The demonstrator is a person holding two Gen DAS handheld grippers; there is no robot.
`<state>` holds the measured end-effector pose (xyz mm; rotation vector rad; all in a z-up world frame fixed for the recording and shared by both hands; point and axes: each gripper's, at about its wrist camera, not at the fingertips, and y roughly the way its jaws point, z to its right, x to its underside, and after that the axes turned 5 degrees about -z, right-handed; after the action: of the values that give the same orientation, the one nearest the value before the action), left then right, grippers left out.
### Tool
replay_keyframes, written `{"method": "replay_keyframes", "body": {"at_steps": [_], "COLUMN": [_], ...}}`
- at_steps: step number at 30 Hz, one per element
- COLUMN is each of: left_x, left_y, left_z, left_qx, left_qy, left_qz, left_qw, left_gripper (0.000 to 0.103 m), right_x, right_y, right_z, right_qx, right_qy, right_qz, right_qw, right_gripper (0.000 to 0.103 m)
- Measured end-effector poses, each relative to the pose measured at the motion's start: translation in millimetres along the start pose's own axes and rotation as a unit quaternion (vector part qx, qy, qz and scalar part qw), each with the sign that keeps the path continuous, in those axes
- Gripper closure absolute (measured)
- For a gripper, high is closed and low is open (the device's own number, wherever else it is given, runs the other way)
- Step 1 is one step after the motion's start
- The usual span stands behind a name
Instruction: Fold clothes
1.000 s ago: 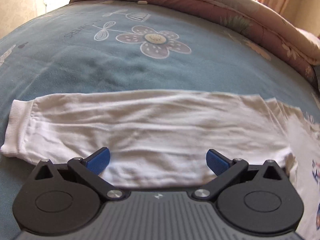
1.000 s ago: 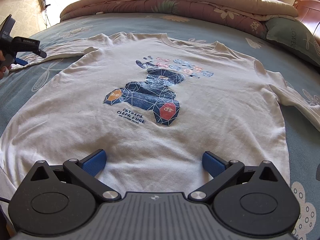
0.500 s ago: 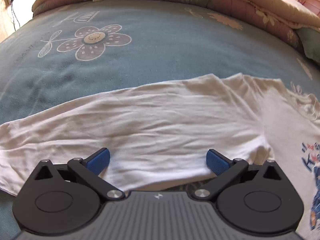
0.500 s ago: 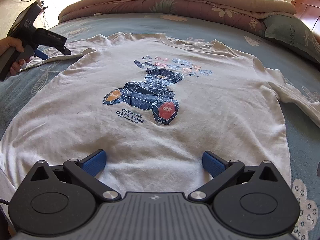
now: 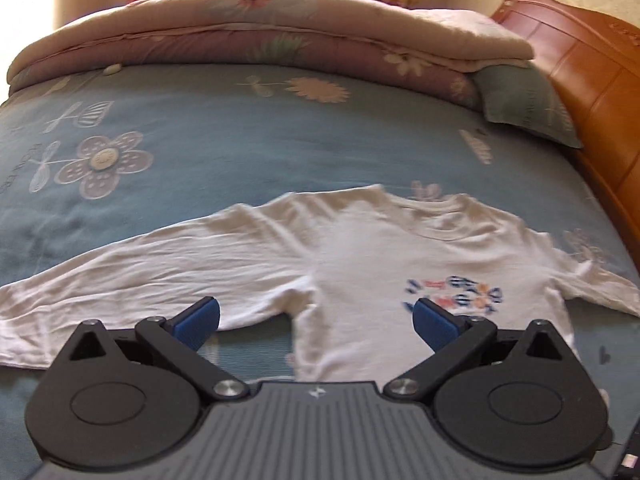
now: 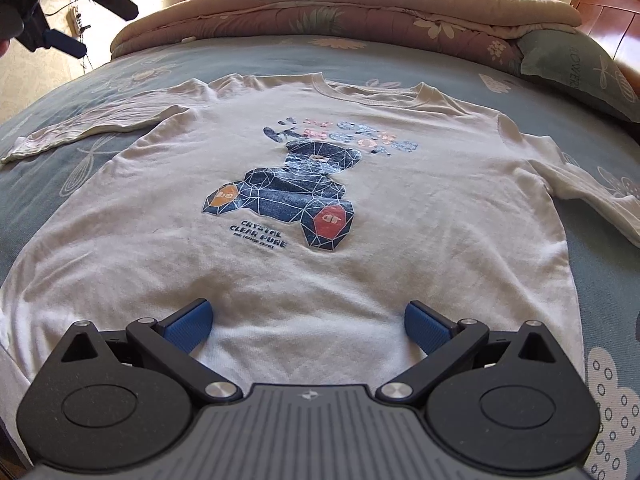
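A white long-sleeved shirt (image 6: 312,272) with a blue geometric bear print (image 6: 288,196) lies flat, front up, on the blue flowered bedsheet (image 6: 624,292). My right gripper (image 6: 308,326) is open just above the shirt's lower hem, nothing between its blue pads. My left gripper (image 5: 316,318) is open too, raised over the armpit where the left sleeve (image 5: 140,264) meets the body (image 5: 380,264). In the right wrist view the left gripper (image 6: 60,36) shows high at the top left, well above the sleeve (image 6: 96,124). The right sleeve (image 6: 592,200) trails off to the right.
A folded pink floral quilt (image 6: 340,0) lies across the far end of the bed. A grey-green pillow (image 6: 580,68) rests against the orange wooden headboard (image 5: 580,92) on the right. Curtains and a bright window stand behind.
My left gripper has lifted off the sleeve and swung right and up, now viewing the whole shirt. The right gripper has barely moved.
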<state>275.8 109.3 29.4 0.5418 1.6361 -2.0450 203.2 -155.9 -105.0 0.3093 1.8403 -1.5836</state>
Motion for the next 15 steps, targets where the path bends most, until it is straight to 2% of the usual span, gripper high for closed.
{"method": "replay_keyframes", "body": {"at_steps": [4, 6, 11, 15], "left_x": [8.2, 14.9, 33.1, 53.9], "left_y": [16.6, 35.0, 87.6, 114.2], "left_z": [39.9, 53.4, 67.8, 59.8], "left_qx": [0.089, 0.118, 0.135, 0.149], "left_qy": [0.006, 0.010, 0.027, 0.027], "left_qz": [-0.022, -0.030, -0.039, -0.036], "left_qw": [0.9958, 0.9926, 0.9897, 0.9878], "left_gripper": [0.001, 0.001, 0.001, 0.001], "right_x": [2.5, 3.7, 0.5, -4.9], "right_y": [-2.8, -4.2, -5.9, -15.5], "right_z": [1.7, 2.0, 5.1, 21.3], "right_qx": [-0.007, -0.011, -0.024, -0.028], "right_qy": [-0.006, -0.013, -0.028, 0.013], "right_qz": [-0.001, -0.002, -0.014, -0.012], "right_qw": [1.000, 1.000, 0.999, 0.999], "right_gripper": [0.000, 0.000, 0.000, 0.000]}}
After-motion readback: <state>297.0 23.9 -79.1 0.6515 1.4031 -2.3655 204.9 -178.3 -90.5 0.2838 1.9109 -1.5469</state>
